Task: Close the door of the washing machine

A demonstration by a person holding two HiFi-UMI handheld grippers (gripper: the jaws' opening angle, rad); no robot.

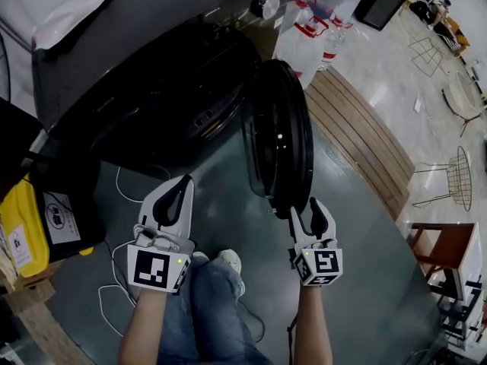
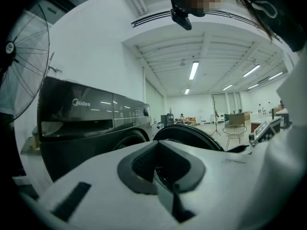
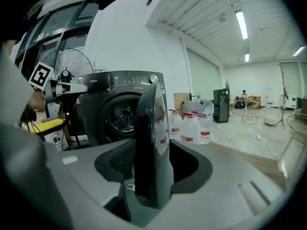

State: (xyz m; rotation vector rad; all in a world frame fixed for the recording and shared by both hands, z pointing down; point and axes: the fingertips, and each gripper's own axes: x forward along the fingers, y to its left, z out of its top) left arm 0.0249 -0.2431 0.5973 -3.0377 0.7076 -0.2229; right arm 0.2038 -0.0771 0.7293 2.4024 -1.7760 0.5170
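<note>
The dark washing machine [image 1: 152,74] stands at the top left with its drum opening [image 1: 183,105] uncovered. Its round door [image 1: 278,128] is swung out edge-on toward me. My right gripper [image 1: 306,207] is at the door's lower rim. In the right gripper view the door edge [image 3: 151,128] stands between the jaws of that gripper [image 3: 154,145], with a gap showing on each side. My left gripper [image 1: 185,181] hangs in front of the machine, left of the door, shut and empty. The left gripper view shows the machine front [image 2: 86,114] and the door's top [image 2: 192,135] beyond the gripper [image 2: 158,143].
Several water bottles [image 1: 312,36] stand to the right of the machine. A yellow and black box [image 1: 30,226] sits at the left, with white cables [image 1: 122,196] on the floor. A wooden strip [image 1: 365,135] and a wire chair [image 1: 456,177] lie to the right. The person's legs [image 1: 217,295] are below.
</note>
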